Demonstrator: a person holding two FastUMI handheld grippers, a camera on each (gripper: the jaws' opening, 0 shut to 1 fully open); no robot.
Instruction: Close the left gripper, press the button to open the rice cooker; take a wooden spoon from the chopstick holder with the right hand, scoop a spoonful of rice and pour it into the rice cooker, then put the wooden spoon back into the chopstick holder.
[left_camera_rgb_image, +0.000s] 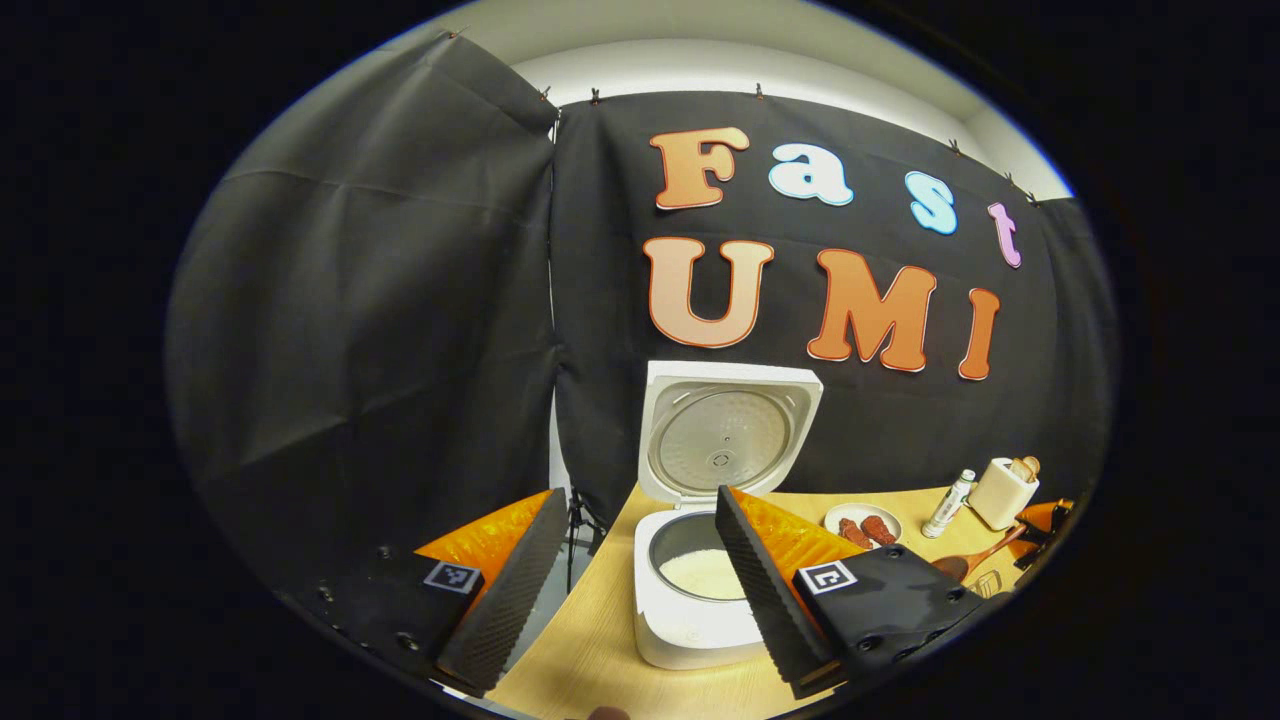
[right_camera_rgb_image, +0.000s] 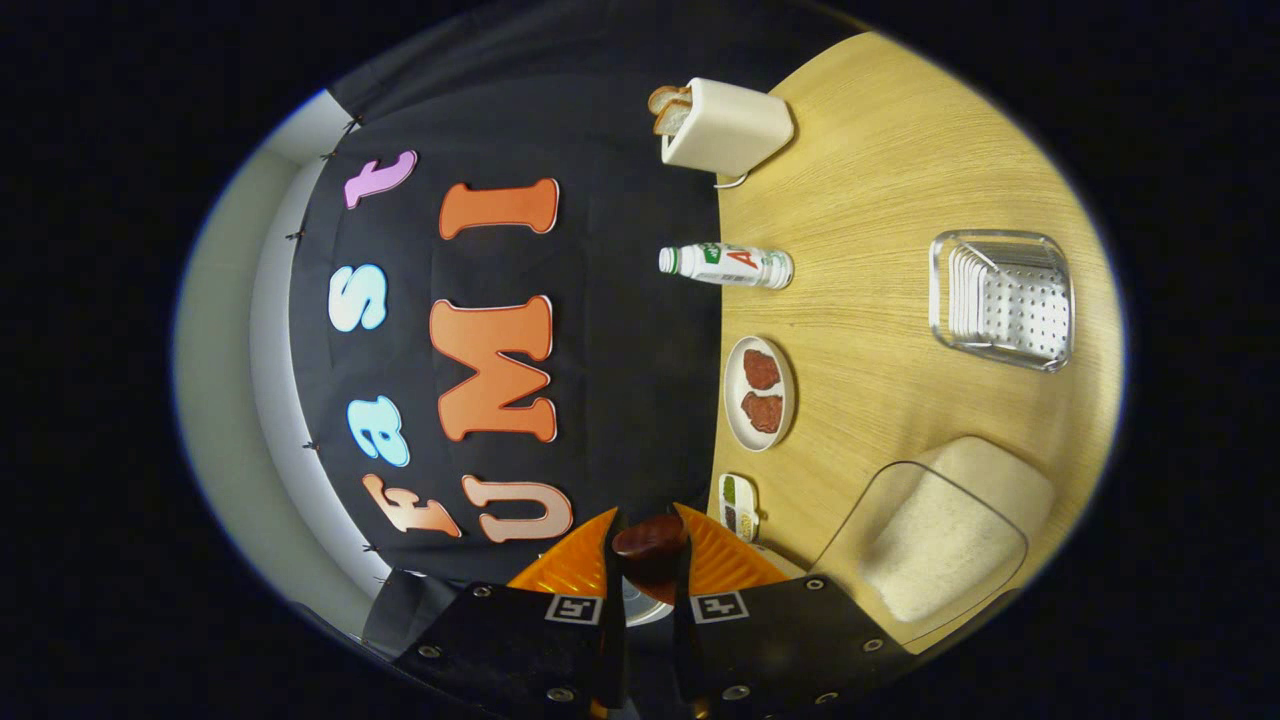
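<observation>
Rice cooker (left_camera_rgb_image: 700, 590), white and boxy, stands on the wooden bench (left_camera_rgb_image: 590, 650) with its lid (left_camera_rgb_image: 728, 432) raised upright, a pale layer of rice visible in its pot. Left tongs (left_camera_rgb_image: 640, 590) gape wide in front of it, holding nothing. Right tongs (right_camera_rgb_image: 648, 560) sit narrow, both fingers clamped on the dark wooden spoon (right_camera_rgb_image: 650, 545), near a clear tub of rice (right_camera_rgb_image: 940, 540).

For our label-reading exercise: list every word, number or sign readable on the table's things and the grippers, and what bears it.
Bottle label: too blurred to read.
Small packet: print too small to read.
Left gripper and right gripper: square coded markers, no words.
</observation>
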